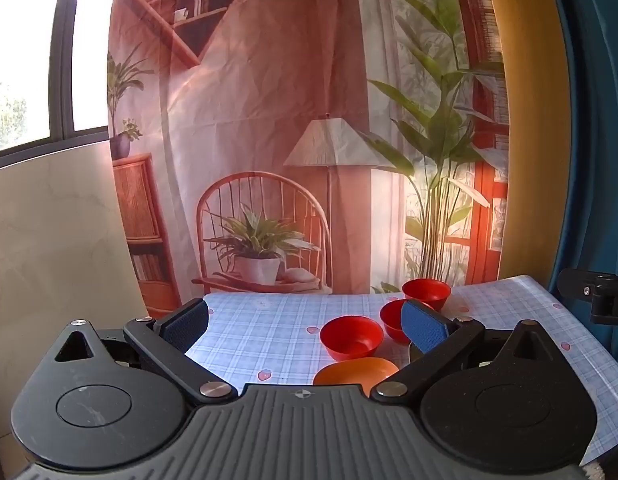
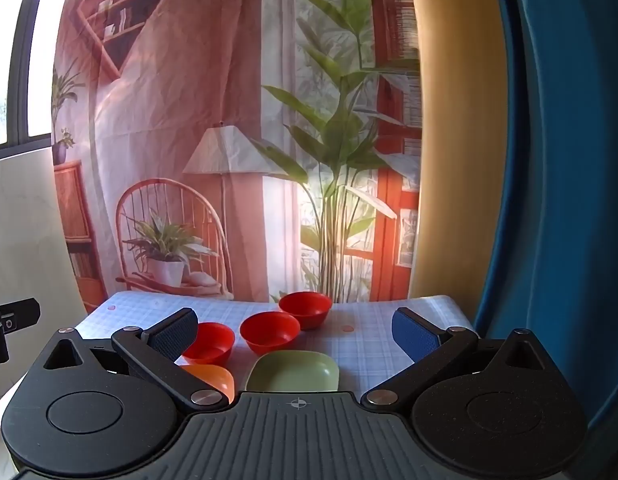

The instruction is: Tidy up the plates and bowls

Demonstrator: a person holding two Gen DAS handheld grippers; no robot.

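While both grippers are held above the near edge of the table (image 2: 389, 344), nothing is gripped by either. In the left wrist view, the left gripper (image 1: 305, 322) is seen at the bottom of the frame with its jaws spread wide, and only the checked tablecloth (image 1: 261, 332) lies between its blue pads (image 1: 423, 326). In the right wrist view, the right gripper (image 2: 295, 330) is likewise seen fully parted, its fingers apart from every dish.

3 red bowls are set upright in a diagonal row on the cloth. In the right wrist view, the nearest red bowl (image 2: 213, 344) is partly hidden behind the left finger at lower left of centre, the middle red bowl (image 2: 270, 332) sits just beside it at centre, and the farthest red bowl (image 2: 305, 308) is placed just above and right of that, near the far edge. An orange plate (image 2: 213, 376) is seen at lower left, just below the nearest red bowl, largely covered by the gripper body. A green square plate (image 2: 293, 372) is placed at lower centre, directly below the middle red bowl and just beside the orange plate.

A printed backdrop (image 2: 229, 120) showing a chair, lamp and plants is hung behind the table, filling the upper frame.
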